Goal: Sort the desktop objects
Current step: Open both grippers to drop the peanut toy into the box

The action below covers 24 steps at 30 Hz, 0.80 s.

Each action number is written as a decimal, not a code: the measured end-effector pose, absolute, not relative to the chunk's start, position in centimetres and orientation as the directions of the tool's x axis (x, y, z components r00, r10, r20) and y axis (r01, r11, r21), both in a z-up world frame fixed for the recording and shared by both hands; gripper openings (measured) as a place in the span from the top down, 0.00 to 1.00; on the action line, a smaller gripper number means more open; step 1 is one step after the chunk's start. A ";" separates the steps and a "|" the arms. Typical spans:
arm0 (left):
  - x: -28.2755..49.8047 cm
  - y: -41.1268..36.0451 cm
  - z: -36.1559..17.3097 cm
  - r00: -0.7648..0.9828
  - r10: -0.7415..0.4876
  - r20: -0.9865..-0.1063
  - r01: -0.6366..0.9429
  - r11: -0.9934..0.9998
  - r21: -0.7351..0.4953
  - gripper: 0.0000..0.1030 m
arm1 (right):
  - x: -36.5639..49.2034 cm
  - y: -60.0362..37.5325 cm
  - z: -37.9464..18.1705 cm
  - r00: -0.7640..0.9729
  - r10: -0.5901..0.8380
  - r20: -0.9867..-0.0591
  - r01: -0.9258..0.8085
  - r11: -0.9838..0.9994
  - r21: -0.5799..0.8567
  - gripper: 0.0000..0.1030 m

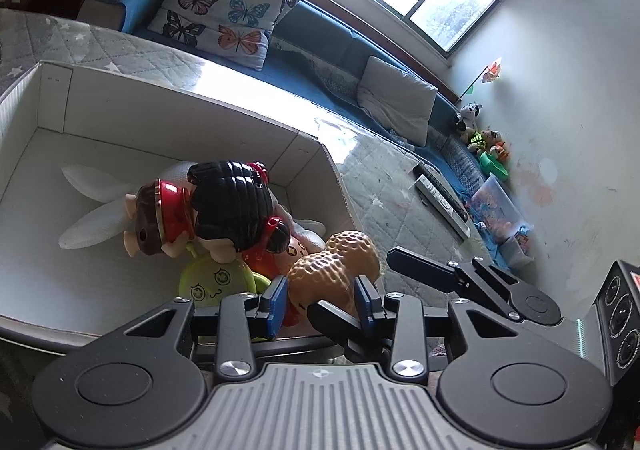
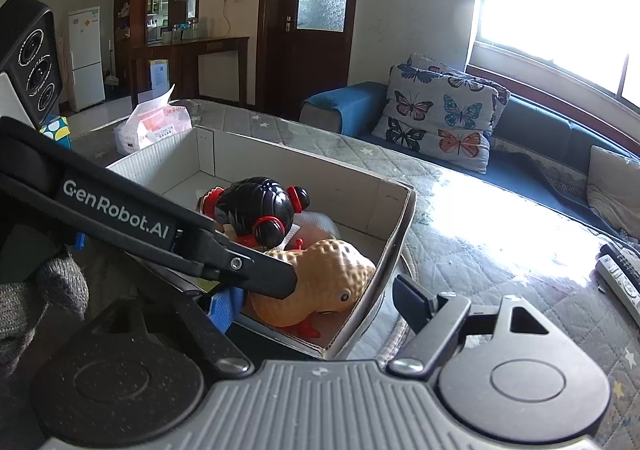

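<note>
My left gripper [image 1: 322, 300] is shut on a tan peanut-shaped toy [image 1: 334, 268], holding it over the near corner of a white cardboard box [image 1: 52, 97]. Inside the box lie a black-haired doll with red bands [image 1: 224, 201], a green face toy [image 1: 214, 280], an orange toy [image 1: 264, 262] and a white rabbit-eared toy [image 1: 96, 205]. In the right wrist view the peanut toy [image 2: 320, 282] rests against the box's near wall [image 2: 396, 234], with the left gripper's arm [image 2: 120, 209] across it. My right gripper [image 2: 352, 290] is open and empty beside the box; only its right finger [image 2: 412, 300] shows.
The box stands on a quilted grey table cover [image 2: 480, 234]. Remote controls [image 1: 440, 197] lie at the table's far edge, also in the right wrist view [image 2: 620, 274]. A tissue pack [image 2: 154, 125] sits behind the box. A blue sofa with butterfly pillows [image 2: 440, 113] runs under the window.
</note>
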<state>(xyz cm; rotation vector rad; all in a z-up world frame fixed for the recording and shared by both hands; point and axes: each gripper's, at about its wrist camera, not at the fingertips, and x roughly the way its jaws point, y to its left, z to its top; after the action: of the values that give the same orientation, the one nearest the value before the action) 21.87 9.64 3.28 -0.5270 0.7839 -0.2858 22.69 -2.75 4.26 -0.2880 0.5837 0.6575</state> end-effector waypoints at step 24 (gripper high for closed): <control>19.0 9.7 4.7 0.732 -0.377 -0.568 0.045 0.858 -0.512 0.62 | 20.7 -4.1 4.8 0.651 0.504 -0.568 -0.619 0.785 -0.014 0.17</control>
<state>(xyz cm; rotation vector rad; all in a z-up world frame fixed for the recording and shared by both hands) 18.97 9.65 4.73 -0.4958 0.7180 -0.2427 20.67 -4.13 4.85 -0.2143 0.5768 0.6429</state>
